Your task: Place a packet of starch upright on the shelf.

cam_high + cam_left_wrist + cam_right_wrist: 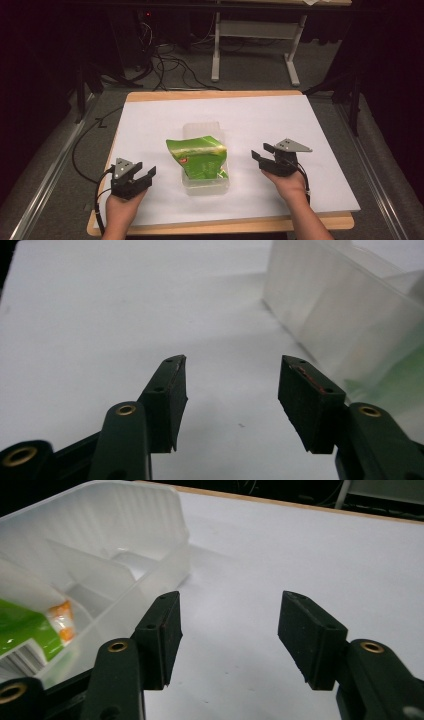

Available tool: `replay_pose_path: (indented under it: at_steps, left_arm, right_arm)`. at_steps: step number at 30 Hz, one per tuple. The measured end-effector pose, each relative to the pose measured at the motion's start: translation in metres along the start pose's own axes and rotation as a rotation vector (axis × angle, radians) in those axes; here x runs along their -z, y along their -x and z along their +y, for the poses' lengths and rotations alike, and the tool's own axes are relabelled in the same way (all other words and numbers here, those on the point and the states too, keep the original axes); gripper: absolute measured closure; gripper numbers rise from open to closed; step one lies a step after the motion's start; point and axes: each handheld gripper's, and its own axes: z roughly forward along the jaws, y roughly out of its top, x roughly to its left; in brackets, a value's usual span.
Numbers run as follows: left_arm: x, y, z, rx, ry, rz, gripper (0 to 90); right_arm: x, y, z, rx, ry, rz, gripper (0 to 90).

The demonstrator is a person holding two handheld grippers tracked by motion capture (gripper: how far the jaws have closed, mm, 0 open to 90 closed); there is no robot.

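Left hand-held gripper (146, 173) spread, empty, right hand-held gripper (261, 151) spread, empty, beside tray (204, 187)

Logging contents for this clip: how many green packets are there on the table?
1. A green packet lies in the clear plastic box at the middle of the table, its top edge sticking out over the box's left rim. Anything beneath it would be hidden.

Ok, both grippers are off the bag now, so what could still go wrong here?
1. The green bag lies across the clear container, overhanging its left rim rather than sitting inside; it may slide out.
2. The container looks light; the open left gripper or right gripper, both close beside it, could nudge it across the white sheet.
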Motion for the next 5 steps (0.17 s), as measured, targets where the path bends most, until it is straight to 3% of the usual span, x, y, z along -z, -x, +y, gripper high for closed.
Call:
replay_pose_path:
  at_steps: [2,5]
  left_arm:
    - [0.0006,-0.0008,0.0000,0.009,0.006,0.002,45.0]
    - [0.0003,0.0034,0.0001,-0.016,0.005,0.004,45.0]
  right_arm:
    - [0.0001,0.0016,-0.0002,-0.002,0.004,-0.006,42.6]
    - [0.0007,-0.0003,0.0004,0.012,0.016,-0.006,42.4]
